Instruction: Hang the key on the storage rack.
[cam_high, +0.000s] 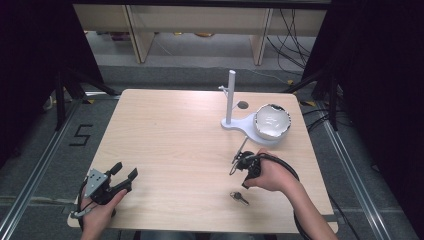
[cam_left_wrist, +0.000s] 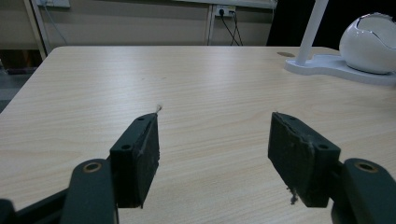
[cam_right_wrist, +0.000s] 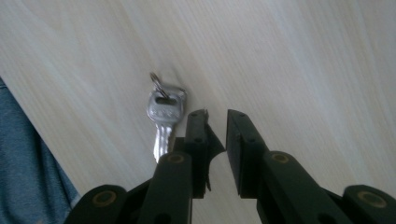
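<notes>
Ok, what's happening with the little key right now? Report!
Right gripper over the table, narrow gap, nothing between. Small silver metal key flat on the wooden table, just beside it. Left gripper open, idle. Nothing blocking.

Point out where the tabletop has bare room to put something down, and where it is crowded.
Widest free patch: the wooden table from its far left corner across the middle, bordered by the left gripper at the near left and the white stand at the right. Crowded: the right side, with the white bowl on the stand's base, the right gripper and the key near the front edge.
</notes>
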